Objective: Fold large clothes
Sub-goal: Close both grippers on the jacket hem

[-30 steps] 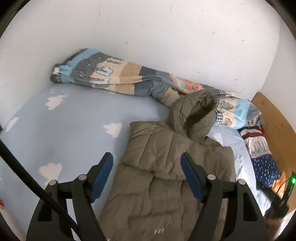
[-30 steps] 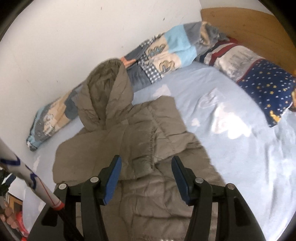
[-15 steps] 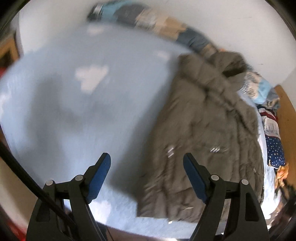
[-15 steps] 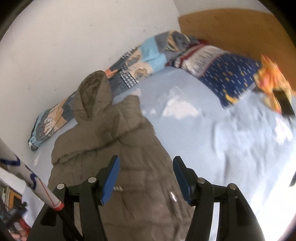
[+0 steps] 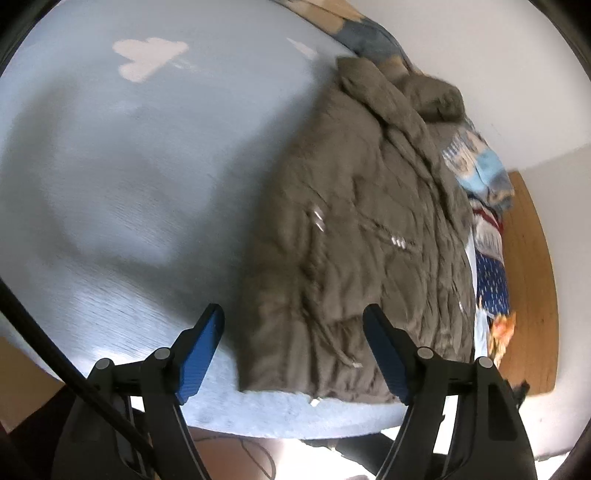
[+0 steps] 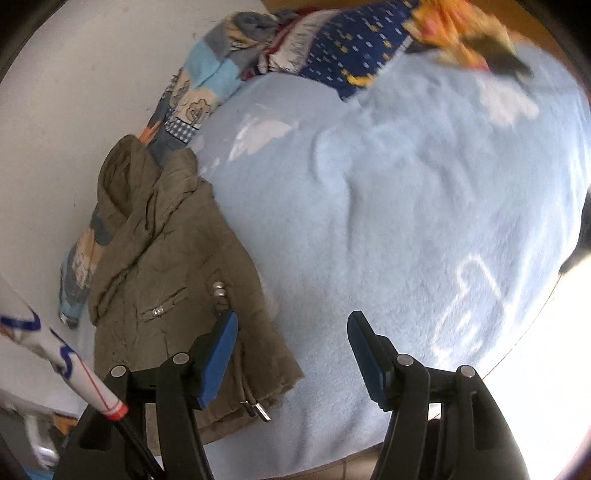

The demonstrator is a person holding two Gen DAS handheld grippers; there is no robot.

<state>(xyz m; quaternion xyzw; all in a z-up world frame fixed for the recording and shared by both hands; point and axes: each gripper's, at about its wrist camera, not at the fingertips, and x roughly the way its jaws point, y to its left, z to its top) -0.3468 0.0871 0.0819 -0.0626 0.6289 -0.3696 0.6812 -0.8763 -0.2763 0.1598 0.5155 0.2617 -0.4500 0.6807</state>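
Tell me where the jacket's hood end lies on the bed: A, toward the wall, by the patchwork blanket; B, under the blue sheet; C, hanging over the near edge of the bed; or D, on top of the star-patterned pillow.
A: the jacket lies flat on the sheet with its hood at the far end, against the patchwork blanket along the wall.

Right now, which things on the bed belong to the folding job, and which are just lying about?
For the job:
- olive padded jacket
- left gripper, closing, nothing between
- right gripper, opening, nothing between

Lying about:
- patchwork blanket along the wall
- star-print pillow
- orange item, blurred
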